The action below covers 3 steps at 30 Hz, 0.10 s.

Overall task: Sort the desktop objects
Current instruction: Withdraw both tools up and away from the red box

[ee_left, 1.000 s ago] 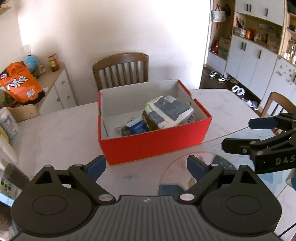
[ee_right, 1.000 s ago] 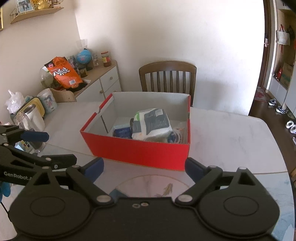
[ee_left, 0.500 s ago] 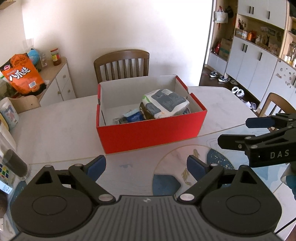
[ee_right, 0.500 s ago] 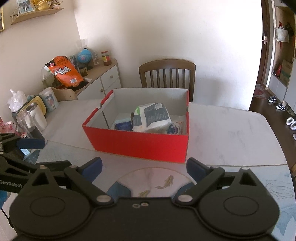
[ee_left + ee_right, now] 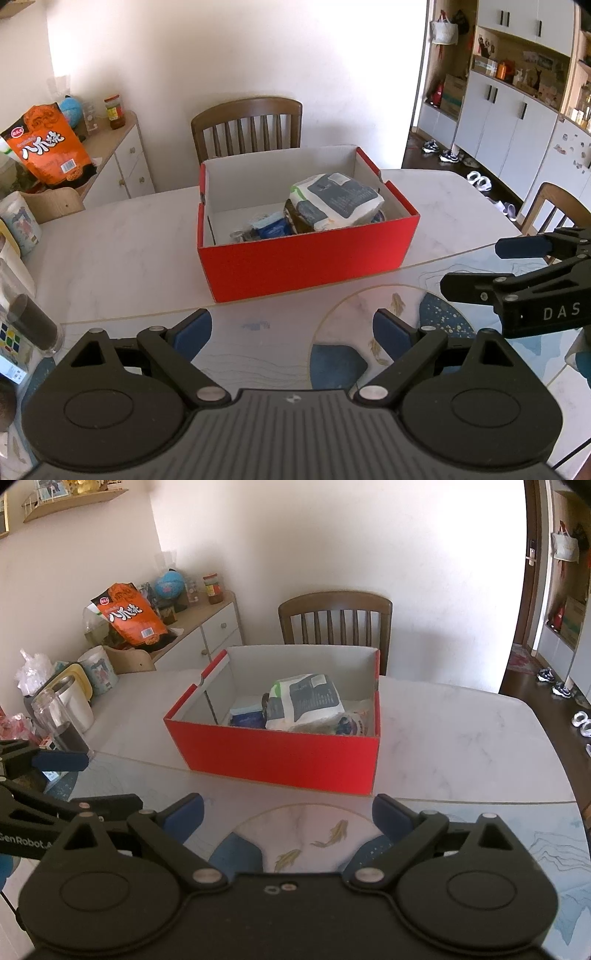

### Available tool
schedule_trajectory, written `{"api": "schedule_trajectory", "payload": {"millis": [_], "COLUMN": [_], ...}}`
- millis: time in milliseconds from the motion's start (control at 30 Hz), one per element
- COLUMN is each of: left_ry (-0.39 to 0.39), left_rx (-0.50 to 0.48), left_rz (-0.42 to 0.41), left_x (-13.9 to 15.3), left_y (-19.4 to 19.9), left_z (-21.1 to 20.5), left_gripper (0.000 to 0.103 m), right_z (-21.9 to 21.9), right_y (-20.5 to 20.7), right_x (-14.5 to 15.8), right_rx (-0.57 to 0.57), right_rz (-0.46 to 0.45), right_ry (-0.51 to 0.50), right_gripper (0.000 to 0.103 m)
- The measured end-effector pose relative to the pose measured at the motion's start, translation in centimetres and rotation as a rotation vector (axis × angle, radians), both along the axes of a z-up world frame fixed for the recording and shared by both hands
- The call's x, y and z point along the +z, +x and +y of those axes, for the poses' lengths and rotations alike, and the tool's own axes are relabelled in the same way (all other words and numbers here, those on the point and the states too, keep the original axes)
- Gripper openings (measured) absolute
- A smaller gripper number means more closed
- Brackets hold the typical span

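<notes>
Both grippers are being held wide apart at the fingers with nothing between them: the left gripper (image 5: 291,336) and the right gripper (image 5: 288,814) are being kept low over the near edge of the table (image 5: 122,254), side by side, above the patterned mat (image 5: 310,834). Compared with a second ago, both are being drawn back and raised a little, so that the red box (image 5: 306,258) is being seen farther off and more of the mat is being uncovered in front of the fingers. The box is being left in the middle of the table, just beyond the mat, with a white and grey packet (image 5: 336,201) and a small blue pack (image 5: 271,230) lying inside it. This retreat is being read as the close of a drop-off, with the hands being freed for a further pick. A glass jar (image 5: 62,720) with a dark bottom is being left standing at the table's left edge, near the left gripper, and is probably being considered next, though that cannot be confirmed.
</notes>
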<state>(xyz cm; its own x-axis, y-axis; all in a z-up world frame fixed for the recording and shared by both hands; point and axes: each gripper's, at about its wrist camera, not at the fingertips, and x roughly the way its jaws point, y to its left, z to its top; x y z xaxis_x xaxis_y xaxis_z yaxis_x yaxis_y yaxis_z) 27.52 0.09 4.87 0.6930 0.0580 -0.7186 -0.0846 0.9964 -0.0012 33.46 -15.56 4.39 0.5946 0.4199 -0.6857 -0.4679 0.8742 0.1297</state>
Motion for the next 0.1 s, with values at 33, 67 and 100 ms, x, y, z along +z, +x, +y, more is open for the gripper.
{"api": "schedule_trajectory", "payload": {"millis": [33, 67, 100], "left_ry": [-0.001, -0.001, -0.004], "left_rx": [0.000, 0.003, 0.003], "left_rz": [0.000, 0.000, -0.001], "left_x": [-0.02, -0.05, -0.07], "left_y": [0.01, 0.06, 0.10], "left_z": [0.11, 0.27, 0.42], "left_gripper": [0.094, 0.094, 0.094], "right_z": [0.05, 0.11, 0.24], "right_y": [0.01, 0.00, 0.02], "right_x": [-0.06, -0.08, -0.13], "right_rx": [-0.001, -0.002, -0.004], "right_rz": [0.000, -0.001, 0.000], "right_ry": [-0.003, -0.005, -0.005], "right_gripper": [0.098, 0.098, 0.098]}}
